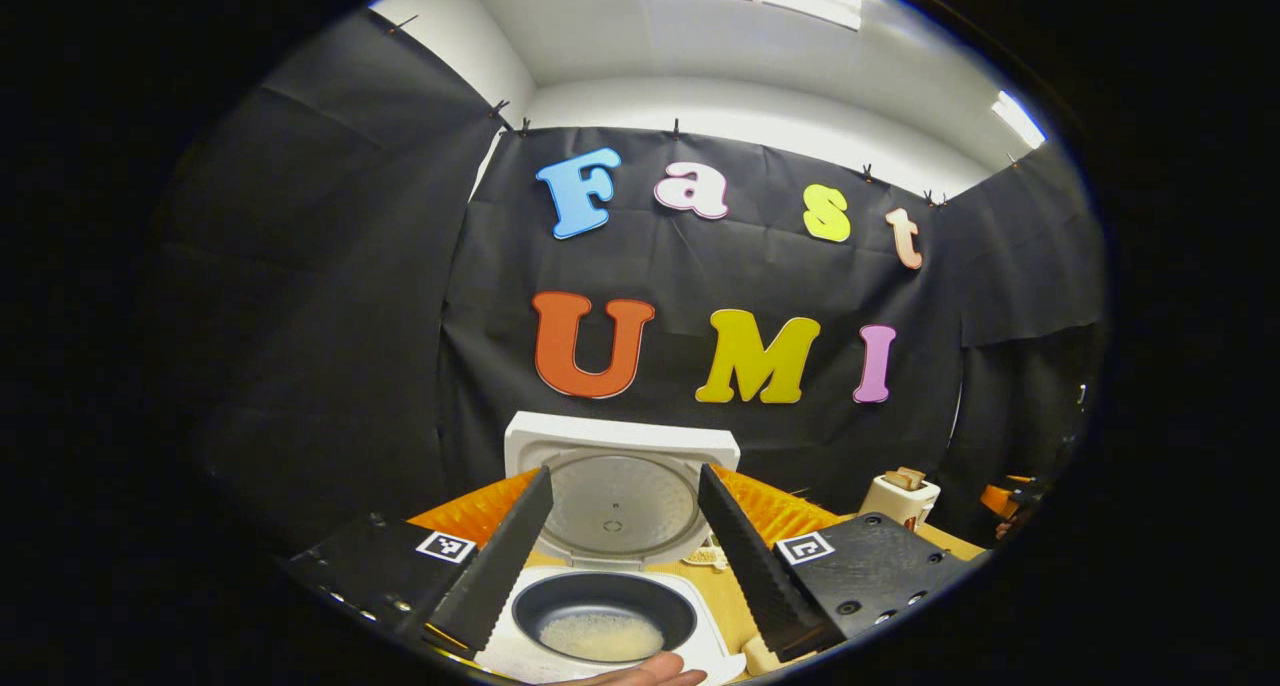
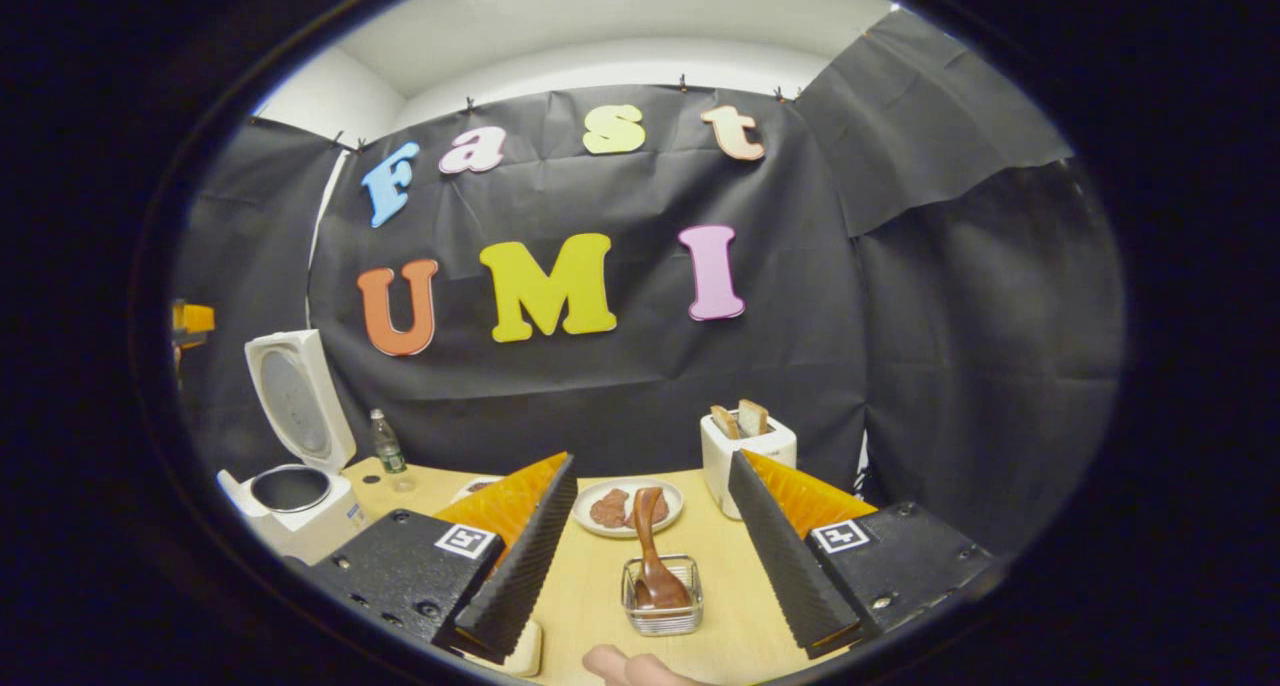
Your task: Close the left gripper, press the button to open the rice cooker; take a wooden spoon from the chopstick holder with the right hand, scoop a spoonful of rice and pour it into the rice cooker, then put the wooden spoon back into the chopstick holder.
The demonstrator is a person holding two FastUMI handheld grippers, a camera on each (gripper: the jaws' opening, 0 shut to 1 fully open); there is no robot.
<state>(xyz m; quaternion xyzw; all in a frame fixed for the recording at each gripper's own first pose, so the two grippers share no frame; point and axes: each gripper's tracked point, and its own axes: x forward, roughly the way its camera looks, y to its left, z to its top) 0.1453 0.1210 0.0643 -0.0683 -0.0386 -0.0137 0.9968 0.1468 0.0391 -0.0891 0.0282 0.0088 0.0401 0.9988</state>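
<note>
Overall, the table (image 2: 590,576) carried every item of the task. The rice cooker (image 1: 610,566) stood open, its lid (image 1: 620,486) raised upright behind the inner pot (image 1: 603,611), where a shallow layer of rice (image 1: 600,636) lay at the bottom. The left gripper (image 1: 625,546) hung just above the pot with its fingers wide apart, holding nothing. A toaster (image 2: 745,451) with two slices stood at the back, a plate (image 2: 628,506) of food near it, and a small bottle (image 2: 388,446) beside the cooker. The right gripper (image 2: 650,546) faced the chopstick holder (image 2: 660,596), a small clear container, with the wooden spoon (image 2: 655,556) standing in it, bowl down and handle leaning up; these fingers too were spread and empty. By this inspector's judgement the spoon was either due to be lifted or already returned. If lifting, the fingers should straddle the handle high and close squarely. No brand or readable label was found on the goods; only square coded markers sat on the grippers.
</note>
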